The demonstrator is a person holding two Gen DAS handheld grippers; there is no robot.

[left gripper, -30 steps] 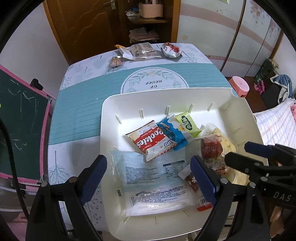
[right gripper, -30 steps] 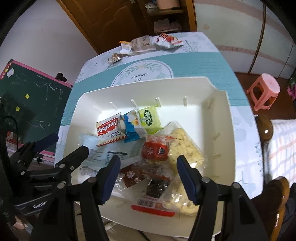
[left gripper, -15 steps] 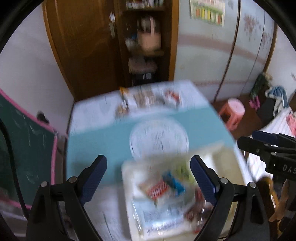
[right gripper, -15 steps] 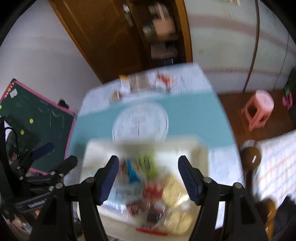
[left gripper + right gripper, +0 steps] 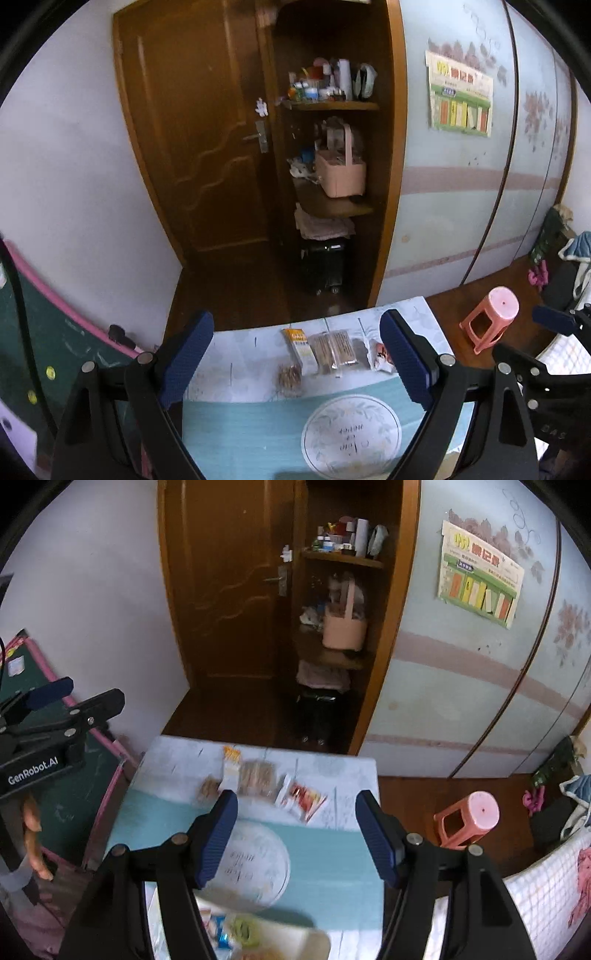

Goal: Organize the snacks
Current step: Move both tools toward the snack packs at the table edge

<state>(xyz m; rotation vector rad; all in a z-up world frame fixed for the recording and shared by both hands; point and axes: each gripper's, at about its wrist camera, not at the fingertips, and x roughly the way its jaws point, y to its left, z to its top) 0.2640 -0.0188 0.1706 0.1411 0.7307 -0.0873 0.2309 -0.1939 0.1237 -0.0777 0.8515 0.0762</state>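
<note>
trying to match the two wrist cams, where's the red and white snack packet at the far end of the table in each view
Left wrist: the red and white snack packet lies right of centre, at the right end of the snack row, partly hidden behind the left gripper's right finger.
Right wrist: the packet lies near the centre, just above the right gripper, in the gap between its fingers.
Shared landmark: the pink stool on the floor to the right of the table.

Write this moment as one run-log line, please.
left claw: open, empty | right claw: open, empty | loose snacks: far table edge | tray: near
</note>
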